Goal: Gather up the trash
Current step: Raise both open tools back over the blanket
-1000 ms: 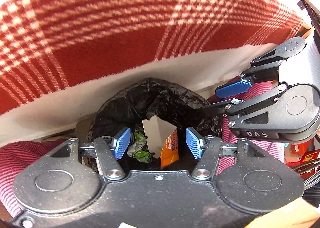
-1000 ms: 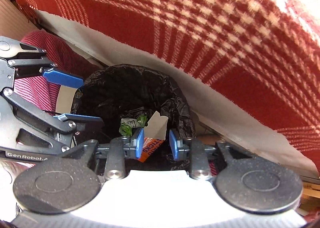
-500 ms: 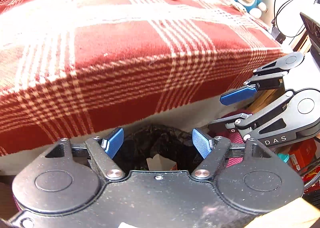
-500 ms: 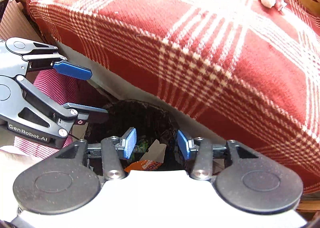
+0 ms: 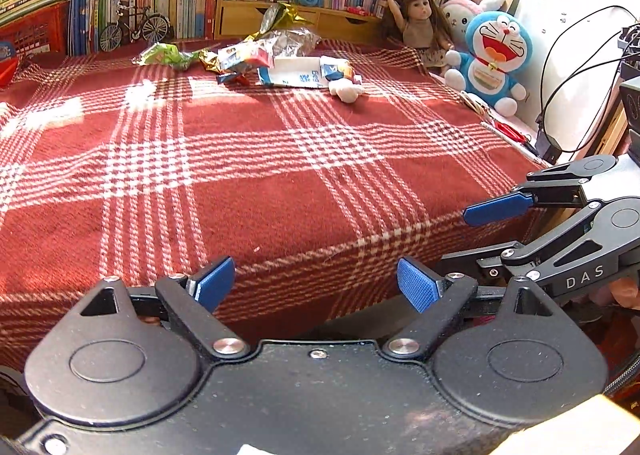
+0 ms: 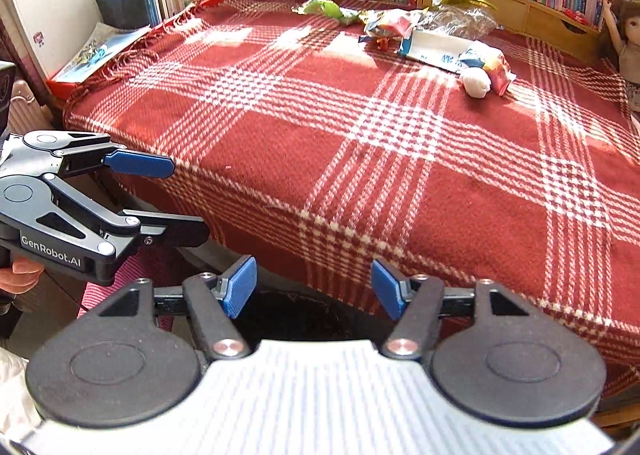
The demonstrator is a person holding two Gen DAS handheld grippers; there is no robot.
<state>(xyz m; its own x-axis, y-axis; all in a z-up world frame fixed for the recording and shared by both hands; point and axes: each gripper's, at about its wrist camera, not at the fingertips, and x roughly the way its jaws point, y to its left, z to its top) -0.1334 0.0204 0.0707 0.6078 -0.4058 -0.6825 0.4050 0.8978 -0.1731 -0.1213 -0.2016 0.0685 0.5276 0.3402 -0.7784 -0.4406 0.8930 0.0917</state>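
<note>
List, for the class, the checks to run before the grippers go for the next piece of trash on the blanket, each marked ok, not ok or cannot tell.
1. Left gripper empty, jaws opening: ok.
2. Right gripper empty, jaws opening: ok.
3. Trash left to collect: ok; wrappers, a flattened carton and a white wad lie at the far side of the plaid blanket.
4. Blanket between grippers and pile bare: ok.
5. Black-lined bin below the blanket's near edge: ok.
6. Room left in bin: cannot tell.

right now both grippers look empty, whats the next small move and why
Probably reach the right gripper forward across the red plaid blanket toward the white crumpled ball, the nearest piece of the trash pile. Both the right and the left gripper have opening jaws with nothing between them, and wrappers lie uncollected at the far side.
</note>
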